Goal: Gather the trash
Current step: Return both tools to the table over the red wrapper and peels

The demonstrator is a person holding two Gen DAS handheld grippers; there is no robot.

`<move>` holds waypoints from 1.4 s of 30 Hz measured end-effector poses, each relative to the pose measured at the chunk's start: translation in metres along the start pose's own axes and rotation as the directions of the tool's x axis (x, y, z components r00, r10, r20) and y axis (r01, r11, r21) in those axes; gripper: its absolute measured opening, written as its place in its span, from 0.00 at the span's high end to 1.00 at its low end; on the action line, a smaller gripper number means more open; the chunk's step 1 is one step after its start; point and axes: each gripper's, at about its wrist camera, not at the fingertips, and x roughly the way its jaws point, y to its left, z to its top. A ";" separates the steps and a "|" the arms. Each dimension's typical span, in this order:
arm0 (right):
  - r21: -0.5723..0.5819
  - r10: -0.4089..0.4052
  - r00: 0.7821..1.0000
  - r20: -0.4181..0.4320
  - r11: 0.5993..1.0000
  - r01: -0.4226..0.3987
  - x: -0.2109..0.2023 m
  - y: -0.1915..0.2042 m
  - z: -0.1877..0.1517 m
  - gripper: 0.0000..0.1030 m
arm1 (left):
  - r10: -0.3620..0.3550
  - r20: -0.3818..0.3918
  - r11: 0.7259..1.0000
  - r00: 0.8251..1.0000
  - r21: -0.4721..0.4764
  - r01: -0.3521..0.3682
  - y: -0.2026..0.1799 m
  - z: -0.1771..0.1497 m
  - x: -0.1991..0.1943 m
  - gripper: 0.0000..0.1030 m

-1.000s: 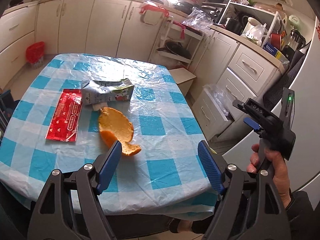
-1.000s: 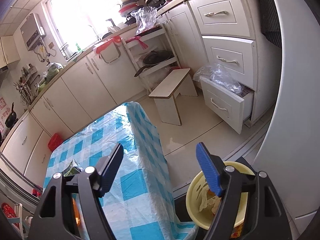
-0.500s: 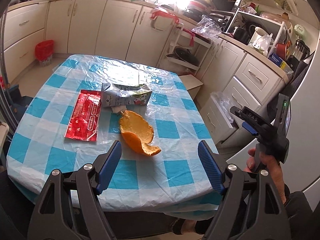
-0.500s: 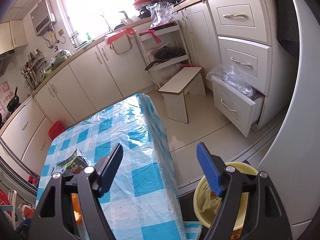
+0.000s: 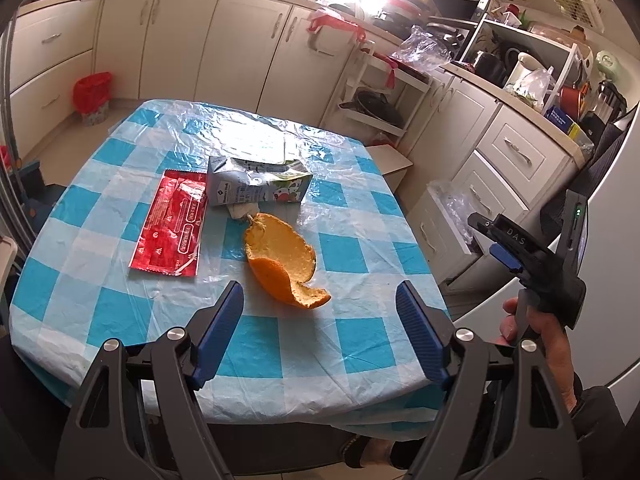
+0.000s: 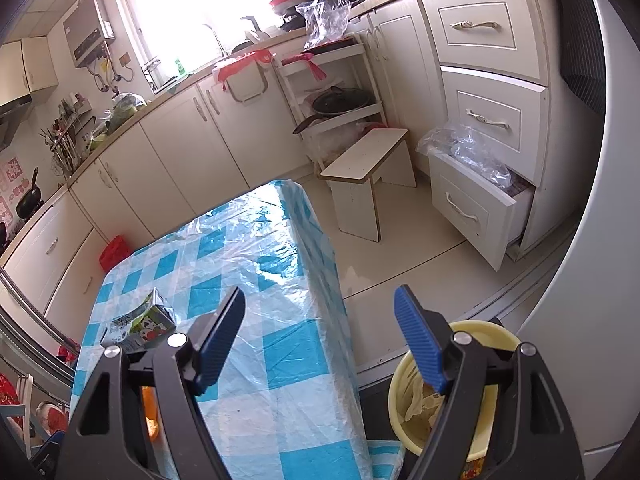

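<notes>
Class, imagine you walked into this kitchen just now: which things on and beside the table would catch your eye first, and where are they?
The big orange peel lies mid-table on the blue checked tablecloth. Left of it is a flat red wrapper, with a crushed drink carton just behind the peel. On the floor by the table's near right corner stands a yellow bucket.

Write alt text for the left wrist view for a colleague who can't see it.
The open left gripper hovers over a blue-checked table, just short of an orange peel. Beyond the peel lie a flattened drink carton and a red wrapper; at right a hand holds the right gripper off the table's edge.
</notes>
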 end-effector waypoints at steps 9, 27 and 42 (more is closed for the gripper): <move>-0.001 0.011 1.000 0.002 1.000 -0.011 -0.002 0.000 -0.001 0.28 | 0.015 0.005 1.000 1.000 -0.010 -0.014 0.007 0.001 0.000 0.28; -0.006 0.033 0.999 0.004 0.999 -0.033 -0.004 0.003 0.000 0.28 | 0.064 0.005 0.996 0.998 -0.068 -0.063 0.038 0.003 0.005 0.28; -0.066 0.140 0.987 -0.075 0.987 -0.145 0.012 0.036 -0.010 0.28 | 0.190 -0.006 0.959 0.982 -0.214 -0.187 0.131 0.018 0.027 0.28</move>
